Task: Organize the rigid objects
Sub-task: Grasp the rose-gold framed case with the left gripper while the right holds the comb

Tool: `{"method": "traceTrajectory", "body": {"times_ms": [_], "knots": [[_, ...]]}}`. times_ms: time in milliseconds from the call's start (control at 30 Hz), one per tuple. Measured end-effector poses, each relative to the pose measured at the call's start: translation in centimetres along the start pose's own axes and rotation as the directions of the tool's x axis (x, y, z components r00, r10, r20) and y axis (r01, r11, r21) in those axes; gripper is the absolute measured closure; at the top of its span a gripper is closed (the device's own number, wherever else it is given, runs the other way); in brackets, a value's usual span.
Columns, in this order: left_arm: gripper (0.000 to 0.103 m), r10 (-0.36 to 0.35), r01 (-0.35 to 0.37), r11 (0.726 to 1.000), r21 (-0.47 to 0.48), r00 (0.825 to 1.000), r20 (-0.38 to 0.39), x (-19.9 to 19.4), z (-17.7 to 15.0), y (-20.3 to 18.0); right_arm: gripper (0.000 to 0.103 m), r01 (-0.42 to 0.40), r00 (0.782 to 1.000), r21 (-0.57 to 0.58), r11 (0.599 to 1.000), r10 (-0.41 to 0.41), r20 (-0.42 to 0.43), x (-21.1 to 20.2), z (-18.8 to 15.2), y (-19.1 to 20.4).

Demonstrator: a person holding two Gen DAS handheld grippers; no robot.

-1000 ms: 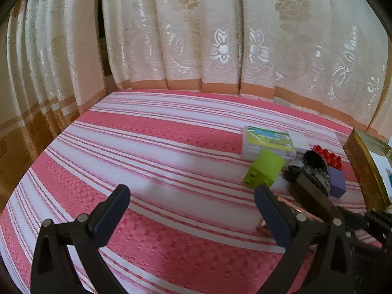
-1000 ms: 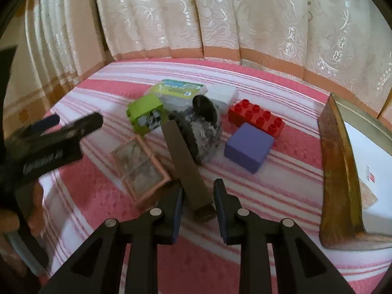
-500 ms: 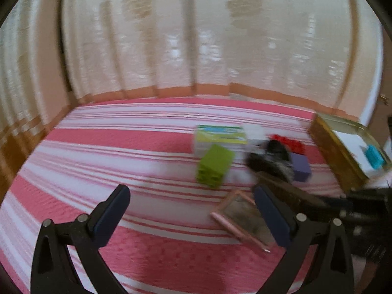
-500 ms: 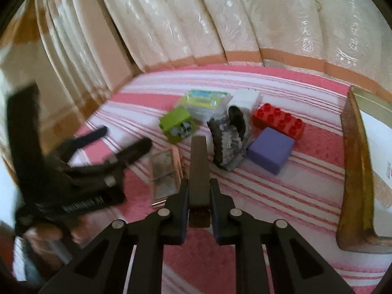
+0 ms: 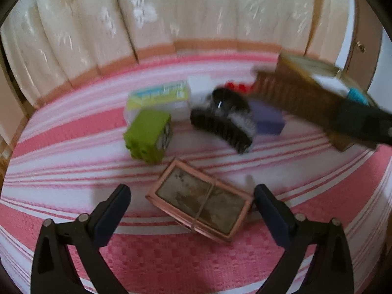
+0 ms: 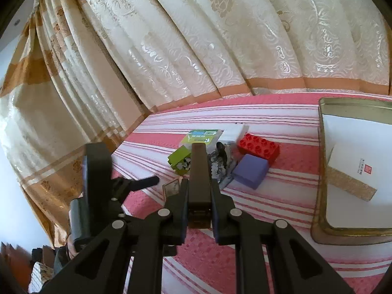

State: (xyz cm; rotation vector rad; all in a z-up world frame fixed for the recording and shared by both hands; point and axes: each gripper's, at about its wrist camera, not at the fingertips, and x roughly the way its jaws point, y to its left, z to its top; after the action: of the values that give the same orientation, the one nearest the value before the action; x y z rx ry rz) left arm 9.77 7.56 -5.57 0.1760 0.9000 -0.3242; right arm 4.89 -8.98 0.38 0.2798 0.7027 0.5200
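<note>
The right gripper (image 6: pixel 199 216) has its jaws clamped on a brown comb (image 6: pixel 199 171), probably bound for the tin box (image 6: pixel 318 171); the left gripper (image 5: pixel 192 207), jaws wide and empty, hovers over the pink compact (image 5: pixel 199 199).

left gripper (image 5: pixel 192 197): jaws wide apart, nothing pinched
pink case (image 5: pixel 199 202): flat on striped cloth (image 5: pixel 73 171), between the fingers, untouched
green block (image 5: pixel 148 136): behind case, on cloth
black hair clip (image 5: pixel 224 121): right of green block
purple block (image 5: pixel 268 120): behind clip
brown bar (image 5: pixel 294 93): blurred, raised above the cloth, gripped by right gripper (image 5: pixel 362 122)
curtain (image 5: pixel 171 12): backdrop
</note>
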Motion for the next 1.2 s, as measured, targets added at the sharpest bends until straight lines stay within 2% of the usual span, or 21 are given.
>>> {"method": "traceTrajectory", "body": {"times_ms": [67,167,300,433,600,667,767,833,1067,1200], "knots": [[0.007,-0.033,0.033,0.999,-0.035,0.999,-0.002,0.1,0.0,0.4,0.086,-0.003,1.0,0.002,1.0,0.003,0.002,-0.4,0.0,-0.2],[0.017,-0.03,0.031,0.999,-0.029,0.999,0.012,-0.2,-0.1,0.3,0.086,0.003,1.0,0.011,1.0,-0.003,0.005,-0.5,0.0,-0.5],[0.017,-0.025,0.026,0.999,-0.043,1.0,0.013,-0.5,-0.4,0.3,0.086,0.03,0.999,0.023,0.999,-0.031,0.022,-0.7,0.1,-1.0],[0.017,-0.024,0.026,0.995,-0.098,0.999,0.026,-0.8,-0.6,1.1,0.086,0.067,0.996,0.022,0.998,-0.068,0.06,-1.5,0.3,-1.3],[0.017,-0.008,0.032,0.974,-0.225,0.994,0.106,-1.4,-1.7,2.2,0.086,0.083,0.991,0.004,0.997,-0.083,0.105,-2.6,0.4,-1.3],[0.017,0.009,0.035,0.963,-0.269,0.987,0.16,-2.1,-2.2,2.3,0.086,0.087,0.989,0.004,0.996,-0.087,0.12,-3.0,0.5,-1.5],[0.017,0.07,-0.01,0.962,-0.274,0.975,0.21,-2.7,-2.6,1.2,0.086,0.082,0.986,0.012,0.997,-0.083,0.144,-3.9,0.7,-1.9],[0.017,0.085,-0.017,0.961,-0.274,0.967,0.24,-3.4,-2.4,0.4,0.086,0.093,0.982,0.01,0.996,-0.093,0.167,-4.6,0.8,-2.3],[0.017,0.06,0.047,0.951,-0.306,0.941,0.332,-4.9,-1.3,-1.9,0.086,0.124,0.97,0.04,0.991,-0.13,0.205,-6.7,0.9,-4.7],[0.017,0.043,0.071,0.952,-0.298,0.932,0.36,-5.3,-0.3,-3.8,0.086,0.151,0.961,0.043,0.988,-0.157,0.226,-8.1,1.0,-6.0]]}}
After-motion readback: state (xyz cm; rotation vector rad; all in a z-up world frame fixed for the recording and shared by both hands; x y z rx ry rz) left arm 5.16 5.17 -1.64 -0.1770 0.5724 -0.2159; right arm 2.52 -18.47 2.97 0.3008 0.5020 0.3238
